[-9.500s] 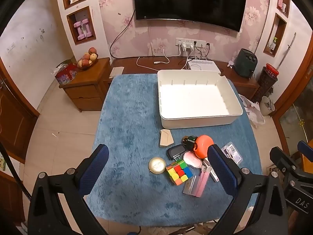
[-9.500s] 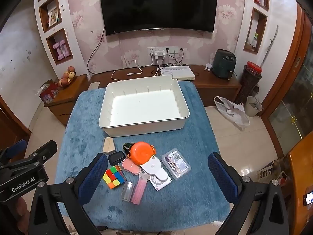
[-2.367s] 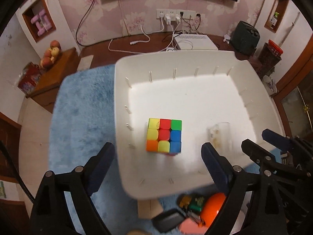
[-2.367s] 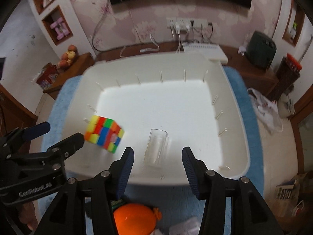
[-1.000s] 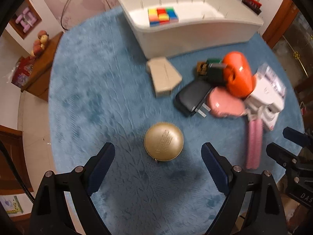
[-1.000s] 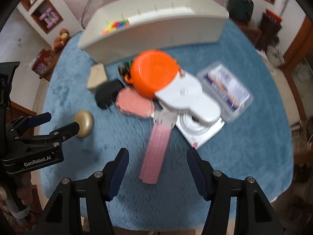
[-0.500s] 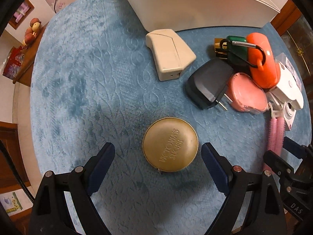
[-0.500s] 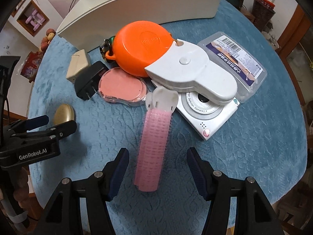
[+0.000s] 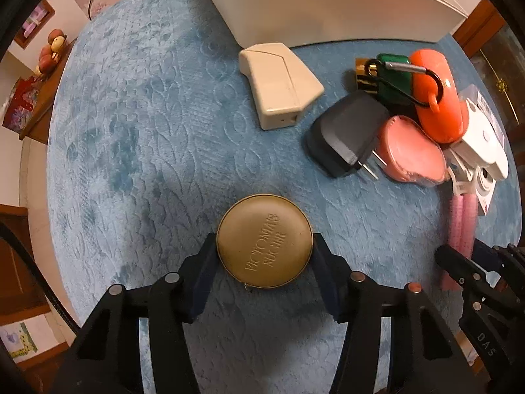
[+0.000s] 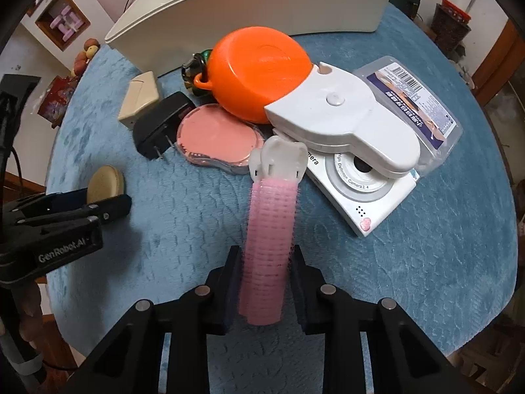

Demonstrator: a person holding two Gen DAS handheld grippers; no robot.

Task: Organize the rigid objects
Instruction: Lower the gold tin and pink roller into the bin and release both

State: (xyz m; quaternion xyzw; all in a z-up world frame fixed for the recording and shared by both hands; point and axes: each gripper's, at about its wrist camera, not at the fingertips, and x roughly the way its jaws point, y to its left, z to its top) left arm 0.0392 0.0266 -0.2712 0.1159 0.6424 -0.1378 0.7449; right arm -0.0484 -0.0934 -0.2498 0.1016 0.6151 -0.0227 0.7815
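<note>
My left gripper (image 9: 264,256) is shut on a round gold tin (image 9: 264,245) that rests on the blue rug; the tin also shows in the right wrist view (image 10: 105,179). My right gripper (image 10: 265,262) is shut on a pink hair roller (image 10: 269,239) with a white clip end, lying on the rug; the roller shows in the left wrist view (image 9: 462,226) too. The white bin (image 10: 249,10) stands at the far side, its inside hidden from both views.
A pile lies in front of the bin: beige box (image 9: 279,83), black plug adapter (image 9: 347,133), pink compact (image 10: 218,138), orange round case (image 10: 259,64), white camera (image 10: 364,184), white flat device (image 10: 344,121), clear packet (image 10: 413,98). A wooden side table (image 9: 39,75) stands left.
Both grippers have closed: the left onto the gold tin, the right onto the pink hair roller. Both have moved lower and closer to the rug.
</note>
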